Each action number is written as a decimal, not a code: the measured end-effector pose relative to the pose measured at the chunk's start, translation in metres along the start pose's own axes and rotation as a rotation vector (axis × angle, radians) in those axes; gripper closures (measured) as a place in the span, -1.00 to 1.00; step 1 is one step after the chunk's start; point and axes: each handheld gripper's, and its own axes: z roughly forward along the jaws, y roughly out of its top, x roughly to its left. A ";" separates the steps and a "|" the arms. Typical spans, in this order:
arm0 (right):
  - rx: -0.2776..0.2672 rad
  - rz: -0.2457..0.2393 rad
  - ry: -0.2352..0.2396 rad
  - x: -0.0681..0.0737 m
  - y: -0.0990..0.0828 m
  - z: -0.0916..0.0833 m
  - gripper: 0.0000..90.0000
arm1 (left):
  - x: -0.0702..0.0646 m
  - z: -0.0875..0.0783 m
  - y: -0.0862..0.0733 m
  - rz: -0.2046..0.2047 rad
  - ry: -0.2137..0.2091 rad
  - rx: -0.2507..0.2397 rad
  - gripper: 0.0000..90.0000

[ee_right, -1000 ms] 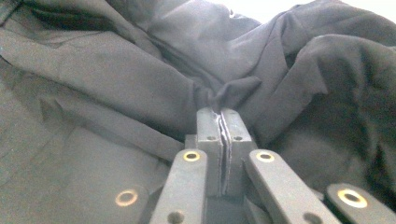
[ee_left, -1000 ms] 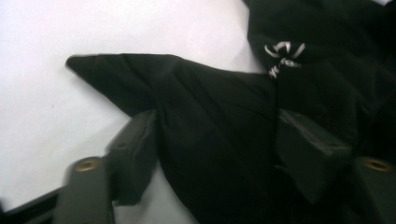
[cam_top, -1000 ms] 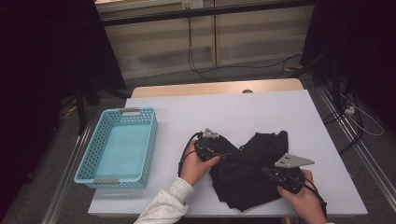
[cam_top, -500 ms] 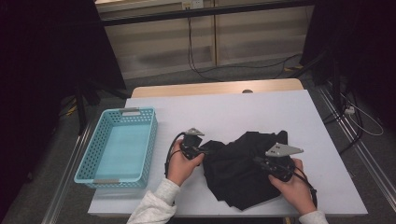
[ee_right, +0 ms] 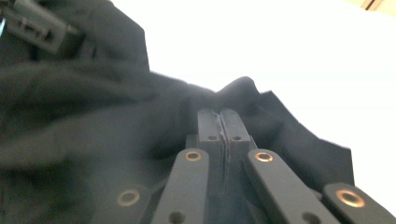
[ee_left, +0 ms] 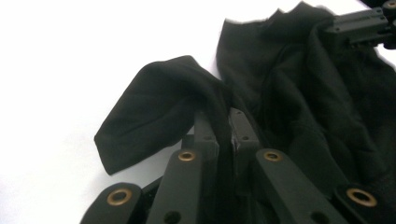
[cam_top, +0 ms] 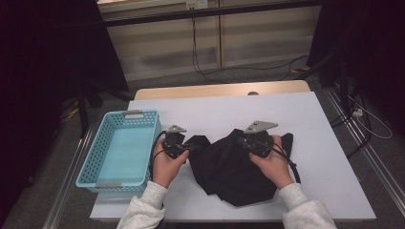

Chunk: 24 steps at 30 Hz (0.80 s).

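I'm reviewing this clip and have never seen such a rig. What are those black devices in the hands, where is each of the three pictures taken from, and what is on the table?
A person holds a two-jaw gripper in each hand; there is no robot arm. The high view looks down on the white table from above the person's side. The other two pictures come from cameras riding on each gripper, looking along its black jaws. On the table lie a black cloth and, at the left, an empty blue basket. The left gripper is shut on a fold of the cloth, and the right gripper is shut on another part of it. The grey plates and cables belong to the grippers.
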 end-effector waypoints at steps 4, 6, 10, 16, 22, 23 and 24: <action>-0.059 -0.011 -0.004 0.003 0.025 0.001 0.99 | 0.006 -0.010 0.002 -0.017 0.005 -0.020 0.89; -0.084 -0.013 0.008 0.006 0.030 -0.004 0.99 | 0.005 -0.011 0.001 -0.016 -0.001 -0.011 0.89; -0.096 -0.014 0.025 0.010 0.011 -0.022 0.99 | 0.001 -0.003 -0.009 -0.026 -0.046 0.010 0.88; -0.087 0.024 0.003 0.006 -0.044 -0.054 0.99 | -0.008 0.014 -0.019 -0.024 -0.091 0.043 0.87; -0.070 0.050 -0.039 0.002 -0.083 -0.087 0.99 | -0.013 0.024 -0.013 0.014 -0.073 0.028 0.59; -0.062 0.048 -0.047 0.002 -0.089 -0.092 0.99 | -0.013 0.026 -0.012 0.019 -0.067 0.020 0.47; -0.049 0.048 -0.055 0.002 -0.094 -0.096 0.99 | -0.013 0.028 -0.011 0.021 -0.059 0.008 0.31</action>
